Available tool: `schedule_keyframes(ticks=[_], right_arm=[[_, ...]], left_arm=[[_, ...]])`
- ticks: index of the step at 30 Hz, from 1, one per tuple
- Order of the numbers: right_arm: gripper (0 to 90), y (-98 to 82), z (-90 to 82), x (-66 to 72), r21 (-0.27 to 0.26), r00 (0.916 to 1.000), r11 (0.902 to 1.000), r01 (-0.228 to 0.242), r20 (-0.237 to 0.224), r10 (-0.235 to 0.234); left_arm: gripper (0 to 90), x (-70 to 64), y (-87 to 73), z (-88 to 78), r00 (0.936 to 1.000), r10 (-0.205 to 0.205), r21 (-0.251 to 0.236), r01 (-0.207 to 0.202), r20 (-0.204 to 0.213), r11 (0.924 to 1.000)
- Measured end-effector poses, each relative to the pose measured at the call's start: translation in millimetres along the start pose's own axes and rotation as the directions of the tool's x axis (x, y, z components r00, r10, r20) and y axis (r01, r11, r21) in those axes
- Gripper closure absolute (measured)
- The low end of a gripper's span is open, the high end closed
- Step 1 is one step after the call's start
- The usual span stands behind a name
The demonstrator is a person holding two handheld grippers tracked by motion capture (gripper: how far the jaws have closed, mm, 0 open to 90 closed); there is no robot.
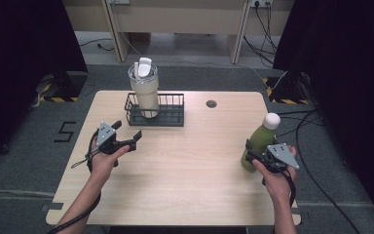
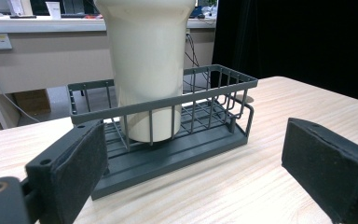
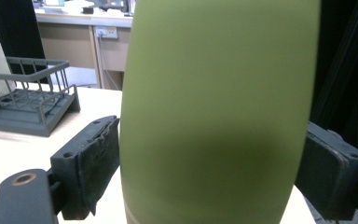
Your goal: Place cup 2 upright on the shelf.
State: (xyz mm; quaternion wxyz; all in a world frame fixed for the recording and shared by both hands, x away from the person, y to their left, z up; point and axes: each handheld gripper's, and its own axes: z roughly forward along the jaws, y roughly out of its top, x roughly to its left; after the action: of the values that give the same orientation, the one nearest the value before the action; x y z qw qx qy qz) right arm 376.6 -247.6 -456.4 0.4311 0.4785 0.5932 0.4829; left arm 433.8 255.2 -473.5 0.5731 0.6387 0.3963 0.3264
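Light wood-grain table is filling the centre of the high view, with grey flooring around it and black curtains at the upper left and upper right.

At centre left of that view, the left gripper is hovering above the tabletop with its jaws standing apart and nothing between them; in the left gripper view its pads are flanking bare wood. Ahead of it, a dark wire basket is holding a cream tumbler upright at one end, leaving the other end vacant.

At lower right of the high view, the green bottle is standing upright near the table's right edge. The right gripper is straddling its lower body; in the right gripper view both pads are sitting against the sides, so it is judged to be grasping the bottle.

Risks:
- The hold is sitting low on a tall body, so the bottle may tilt or topple on lifting.
- A smooth, rounded wall may be allowing slip.
- The nearby edge is leaving little margin for a fall.
- On transfer, the bottle may strike the basket rim or the tumbler.
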Motion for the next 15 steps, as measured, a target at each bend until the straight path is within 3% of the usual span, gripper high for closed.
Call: schedule_keyframes(ticks=[7, 15], right_arm=[[18.5, 7.3, -1.4, -2.6, -0.042, 1.0000, 0.9991, 0.002, 0.003, -0.001], [22.6, 8.1, -0.3, -2.0, -0.047, 0.9999, 0.9988, 0.015, -0.004, -0.015]], left_arm=[[6.3, 0.1, -1.2, 0.4, 1.0000, -0.002, 0.005, 0.002, 0.000, 1.0000], [7.7, 0.9, -2.0, 0.3, 1.0000, -0.010, 0.007, 0.010, 0.002, 0.9999]])
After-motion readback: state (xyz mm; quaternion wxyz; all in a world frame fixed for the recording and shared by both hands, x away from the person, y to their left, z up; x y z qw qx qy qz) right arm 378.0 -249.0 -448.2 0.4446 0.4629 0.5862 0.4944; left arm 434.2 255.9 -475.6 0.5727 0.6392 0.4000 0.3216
